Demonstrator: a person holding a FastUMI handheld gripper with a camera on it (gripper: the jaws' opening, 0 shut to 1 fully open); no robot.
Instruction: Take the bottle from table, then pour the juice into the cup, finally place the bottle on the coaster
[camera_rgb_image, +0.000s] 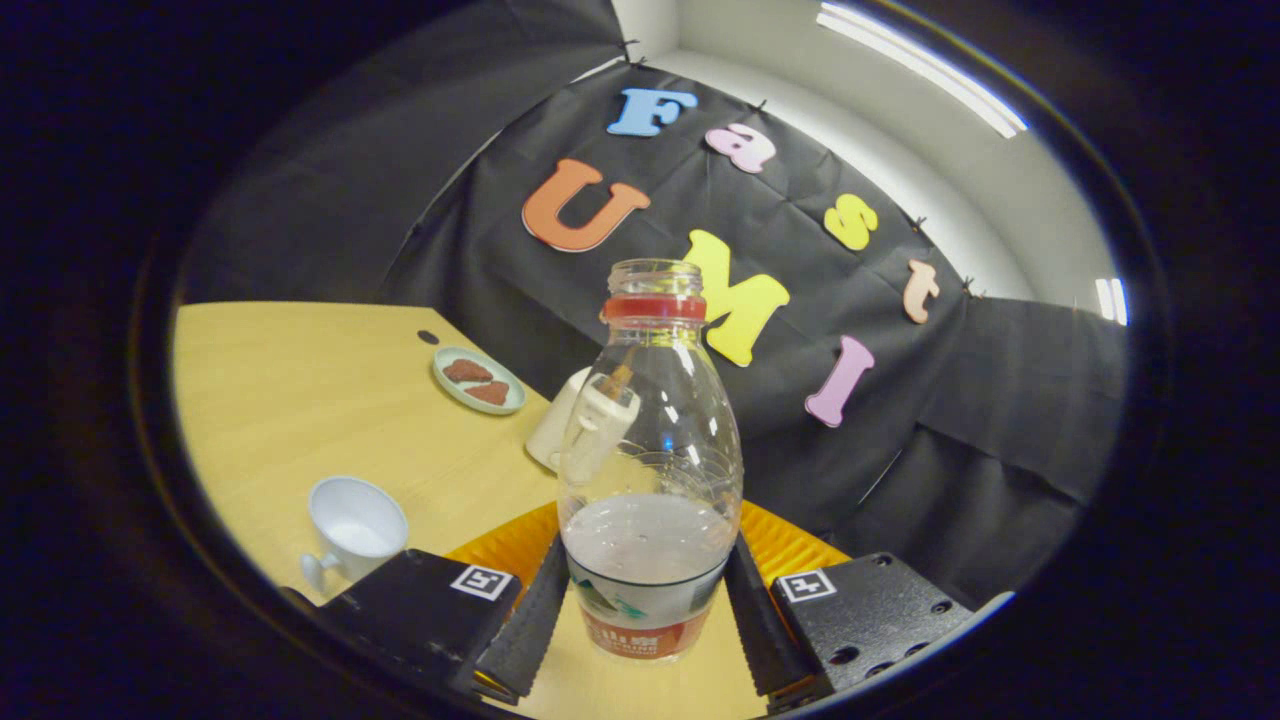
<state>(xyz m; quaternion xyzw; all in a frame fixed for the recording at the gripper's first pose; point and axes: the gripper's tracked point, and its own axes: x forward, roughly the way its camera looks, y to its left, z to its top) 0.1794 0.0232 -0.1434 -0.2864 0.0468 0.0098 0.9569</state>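
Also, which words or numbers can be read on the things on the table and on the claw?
Bottle label: print too blurred to read; the claw is shut on the bottle.
Square markers on the claw: patterns, no words.
Cup, plate: no text.

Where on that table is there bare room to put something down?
A wide bare patch lies between the cup and the plate. It is crowded near the fingers, shut on the bottle, with the orange coaster and a white object just beyond.
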